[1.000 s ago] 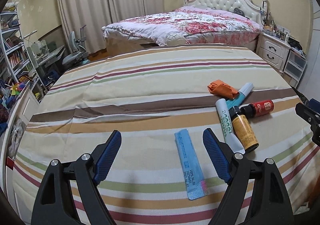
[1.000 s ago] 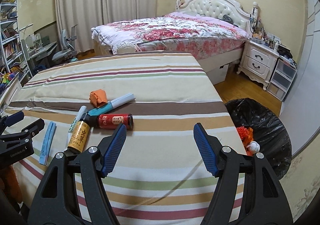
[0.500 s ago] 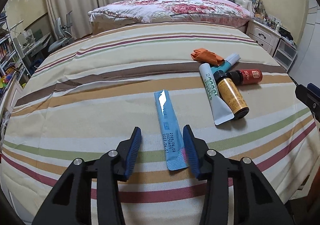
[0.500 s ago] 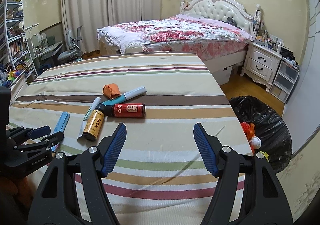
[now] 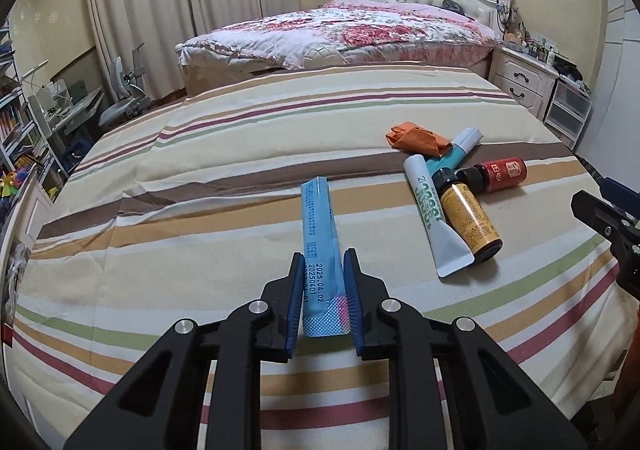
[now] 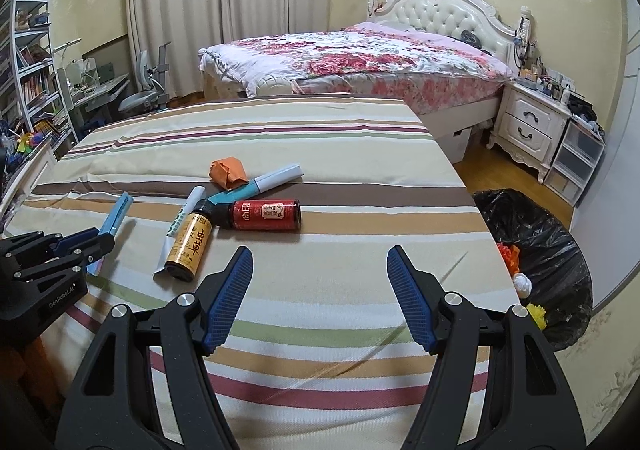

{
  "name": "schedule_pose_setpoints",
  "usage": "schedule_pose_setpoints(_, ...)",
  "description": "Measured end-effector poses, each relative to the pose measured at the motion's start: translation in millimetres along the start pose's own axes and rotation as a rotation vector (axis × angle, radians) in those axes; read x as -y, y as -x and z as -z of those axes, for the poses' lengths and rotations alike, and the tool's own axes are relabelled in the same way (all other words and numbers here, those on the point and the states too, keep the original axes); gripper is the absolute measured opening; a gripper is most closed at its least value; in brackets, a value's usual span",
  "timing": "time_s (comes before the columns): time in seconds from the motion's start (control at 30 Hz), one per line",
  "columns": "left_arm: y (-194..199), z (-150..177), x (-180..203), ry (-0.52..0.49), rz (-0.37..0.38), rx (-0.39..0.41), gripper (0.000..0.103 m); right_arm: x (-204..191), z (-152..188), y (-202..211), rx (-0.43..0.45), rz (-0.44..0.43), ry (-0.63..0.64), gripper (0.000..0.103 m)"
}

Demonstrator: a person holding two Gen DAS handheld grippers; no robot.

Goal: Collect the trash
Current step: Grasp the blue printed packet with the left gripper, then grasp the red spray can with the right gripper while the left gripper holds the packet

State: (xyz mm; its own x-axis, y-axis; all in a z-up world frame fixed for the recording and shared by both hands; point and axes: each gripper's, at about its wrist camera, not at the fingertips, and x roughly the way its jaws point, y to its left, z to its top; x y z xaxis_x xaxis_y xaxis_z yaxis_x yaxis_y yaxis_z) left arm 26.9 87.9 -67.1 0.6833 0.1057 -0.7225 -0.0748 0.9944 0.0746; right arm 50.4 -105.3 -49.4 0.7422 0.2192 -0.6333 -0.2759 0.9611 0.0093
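A long blue sachet (image 5: 318, 218) lies on the striped bedsheet (image 5: 200, 234). My left gripper (image 5: 324, 256) is closing on its near end, both pads pressing its sides; the right wrist view shows this at the left edge (image 6: 106, 240). To the right lie an orange wrapper (image 5: 416, 138), a white tube with green print (image 5: 430, 206), a teal-and-white tube (image 5: 460, 148), an amber bottle with a yellow label (image 5: 468, 218) and a red-labelled bottle (image 5: 502, 172). My right gripper (image 6: 320, 250) hovers open over bare sheet, nearer than the red bottle (image 6: 266, 214).
A black bin bag (image 6: 536, 246) with some coloured scraps in it stands on the floor past the bed's right edge. A second bed with a floral quilt (image 6: 360, 58) is behind, a white nightstand (image 6: 528, 126) to its right, and shelves and a desk on the left.
The left gripper's jaws went from wide open to pressed on the blue sachet, and the gripper moved in over its near end. The right gripper stayed open and hardly moved.
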Motion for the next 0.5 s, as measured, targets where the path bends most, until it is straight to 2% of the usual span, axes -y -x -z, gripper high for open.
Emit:
schedule_pose_setpoints(0.27, -4.7, -10.5, -28.7, 0.034, -0.047, 0.02, 0.021, -19.5, -9.2, -14.1, -0.015, -0.025, 0.046, 0.065)
schedule_pose_setpoints(0.37, -6.8, -11.0, -43.7, 0.059, -0.06, 0.018, 0.021, -23.9, -12.1, -20.1, -0.028, -0.029, 0.057, 0.06)
schedule_pose_setpoints(0.5, -9.7, -9.1, -55.8, 0.074, -0.071, 0.012, 0.021, -29.6, -18.4, -31.6, -0.031, -0.005, 0.088, 0.06)
